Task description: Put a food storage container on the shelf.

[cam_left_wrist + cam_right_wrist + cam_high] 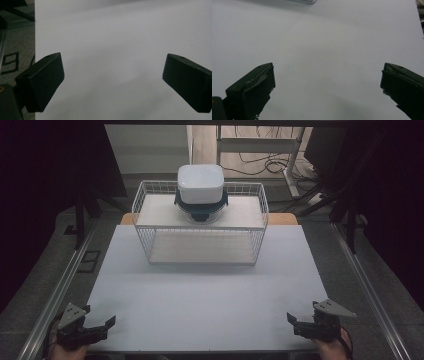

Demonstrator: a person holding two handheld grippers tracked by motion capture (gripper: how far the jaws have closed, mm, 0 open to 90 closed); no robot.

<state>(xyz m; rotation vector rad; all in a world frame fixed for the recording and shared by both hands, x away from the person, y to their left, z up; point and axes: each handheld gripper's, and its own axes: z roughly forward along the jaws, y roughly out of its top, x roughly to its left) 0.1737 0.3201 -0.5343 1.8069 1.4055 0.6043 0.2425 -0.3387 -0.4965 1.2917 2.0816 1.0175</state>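
Left tongs (98, 321) and right tongs (293, 319) gaping apart, resting at near corners of white surface (205, 295); white wire basket (200, 222) carrying white lidded container (200, 184) sitting well apart at far edge.

Container (200, 183) atop basket (200, 227), table's (200, 295) rear

The person's left gripper (100, 320) sits low at the near left corner, held in a hand (67, 347) that comes up from the bottom edge; its jaws stand wide apart and point inward and forward, with the grey three-cornered plate on top. The right gripper (291, 320) mirrors it at the near right corner, held by the other hand (332, 347), its jaws likewise spread wide. Each gripper view shows its own two black jaws far apart with nothing between them.
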